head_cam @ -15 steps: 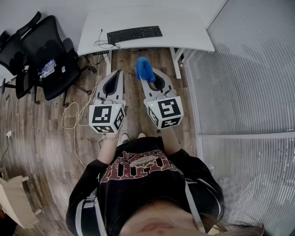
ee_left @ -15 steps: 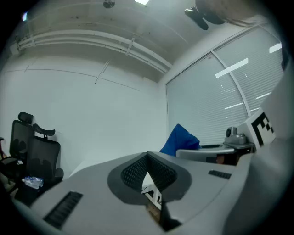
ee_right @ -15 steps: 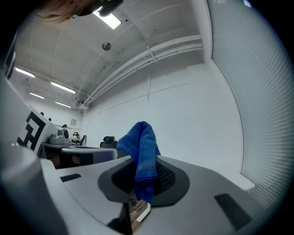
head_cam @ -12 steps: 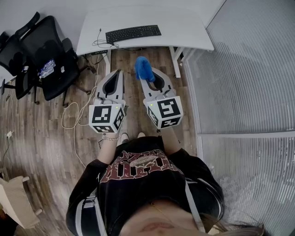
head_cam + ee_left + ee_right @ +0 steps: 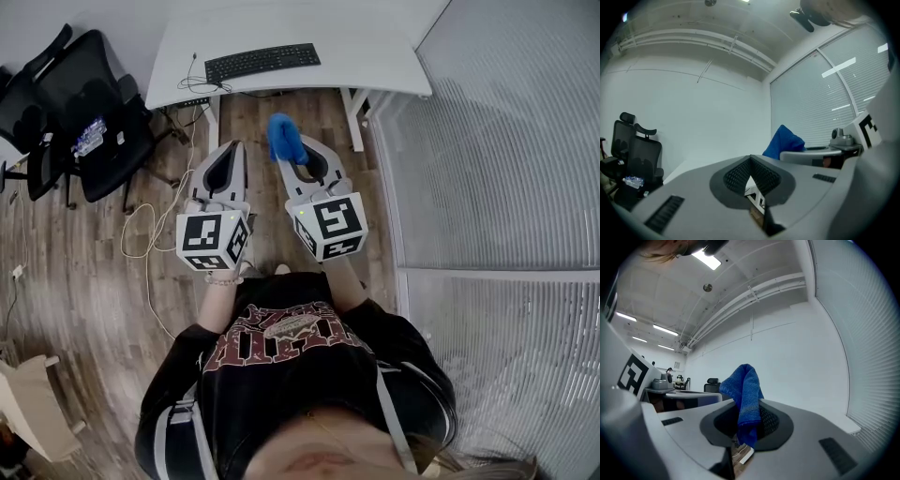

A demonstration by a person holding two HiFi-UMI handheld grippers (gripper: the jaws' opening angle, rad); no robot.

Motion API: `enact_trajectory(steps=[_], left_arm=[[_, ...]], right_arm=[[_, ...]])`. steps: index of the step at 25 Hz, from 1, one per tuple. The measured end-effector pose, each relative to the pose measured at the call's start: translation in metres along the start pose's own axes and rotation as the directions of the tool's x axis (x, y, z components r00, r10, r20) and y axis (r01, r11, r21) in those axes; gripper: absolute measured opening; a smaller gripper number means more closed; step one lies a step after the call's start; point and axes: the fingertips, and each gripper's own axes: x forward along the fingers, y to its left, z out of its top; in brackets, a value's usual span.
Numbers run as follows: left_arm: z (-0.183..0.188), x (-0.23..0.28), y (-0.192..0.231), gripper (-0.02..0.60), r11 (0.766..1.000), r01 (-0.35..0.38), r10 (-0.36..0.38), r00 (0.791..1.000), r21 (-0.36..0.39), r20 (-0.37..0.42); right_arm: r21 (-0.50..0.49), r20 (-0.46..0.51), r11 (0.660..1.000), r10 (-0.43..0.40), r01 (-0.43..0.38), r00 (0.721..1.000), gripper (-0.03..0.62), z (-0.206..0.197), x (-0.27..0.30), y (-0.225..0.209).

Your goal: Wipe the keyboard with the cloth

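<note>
The blue cloth (image 5: 280, 134) is pinched in the right gripper (image 5: 296, 159), the left gripper (image 5: 232, 150) is closed on nothing, and the keyboard (image 5: 262, 62), laid left-to-right on the desk (image 5: 375, 56), is seen well apart, straight ahead on the far side.

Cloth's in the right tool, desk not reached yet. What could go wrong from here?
The cloth is pinched at one fold in the right tool, so it may slip out under pressure. The keyboard lies unheld, loose cable coiled by one end; a stroke could shove it or snag that.
</note>
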Motion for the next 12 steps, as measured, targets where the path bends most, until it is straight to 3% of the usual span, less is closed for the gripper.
enact_trajectory(steps=[12], left_arm=[[-0.006,0.045,0.028,0.035,1.0,0.027,-0.027,1.0,0.004,-0.013]], right_arm=[[0.004,-0.009,1.0,-0.015,0.015,1.0,0.064,-0.007,0.047,-0.019]])
